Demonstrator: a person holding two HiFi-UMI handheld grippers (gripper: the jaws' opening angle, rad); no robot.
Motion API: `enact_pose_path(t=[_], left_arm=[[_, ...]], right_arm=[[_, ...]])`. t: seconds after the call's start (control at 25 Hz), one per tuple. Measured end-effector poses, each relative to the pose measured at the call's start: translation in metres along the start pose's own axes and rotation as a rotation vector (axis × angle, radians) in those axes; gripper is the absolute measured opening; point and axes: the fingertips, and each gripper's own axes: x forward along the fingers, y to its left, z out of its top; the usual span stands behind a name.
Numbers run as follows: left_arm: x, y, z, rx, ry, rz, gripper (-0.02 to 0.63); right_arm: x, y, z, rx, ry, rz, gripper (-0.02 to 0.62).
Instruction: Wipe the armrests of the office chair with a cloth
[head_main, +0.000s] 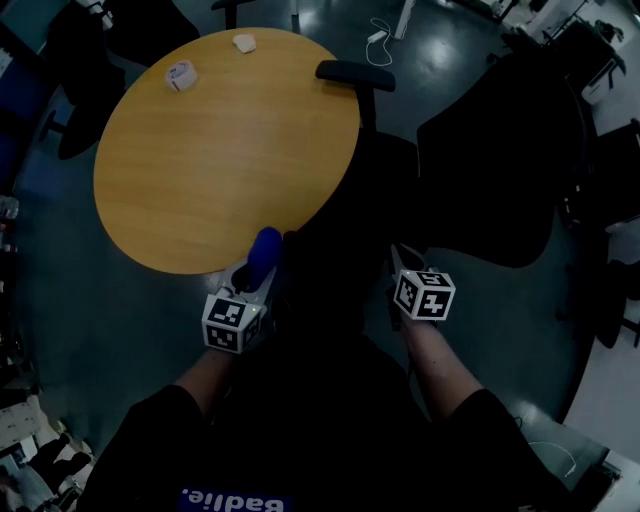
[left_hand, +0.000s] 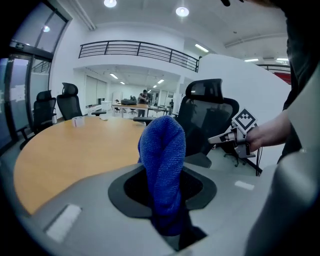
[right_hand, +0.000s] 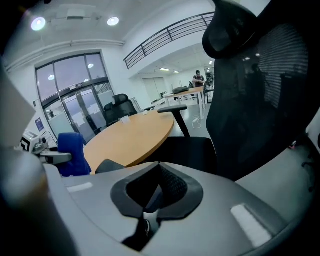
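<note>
Beside a round wooden table (head_main: 220, 150), your left gripper (left_hand: 162, 200) clamps a blue knitted cloth (left_hand: 162, 150), right gripper (right_hand: 155, 192) closed empty, black chair armrests (head_main: 355, 74) seemingly unwiped.

Only the person's shirt (head_main: 300, 450) bears print, roughly "Badlie", partly cut off

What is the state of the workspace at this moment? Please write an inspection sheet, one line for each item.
Surface: round wooden table.
Job's things: blue cloth, held upright in the left gripper; black office chair beside the table, one armrest near the table's rim.
Clutter: white roll and small white item on the table's far side.
Grippers: left gripper shut on the blue cloth; right gripper shut, empty.
Cables: white cable on the floor beyond the armrest.
Surroundings: other black chairs, railed gallery, dark floor.
</note>
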Motion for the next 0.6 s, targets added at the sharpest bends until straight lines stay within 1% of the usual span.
enact_pose_path(t=[0.28,0.4,0.6], left_arm=[[0.031,-0.001,-0.026,0.036,0.127,0.091,0.132],[0.042,-0.001,-0.041,0.029,0.180,0.120,0.132],[0.051,-0.006,-0.049,0.016,0.214,0.142,0.132]], right_arm=[[0.030,-0.024,-0.017,-0.055,0.099,0.021,0.005],[0.039,-0.027,-0.026,-0.069,0.136,0.044,0.005],[0.044,-0.017,-0.036,-0.091,0.172,0.100,0.005]])
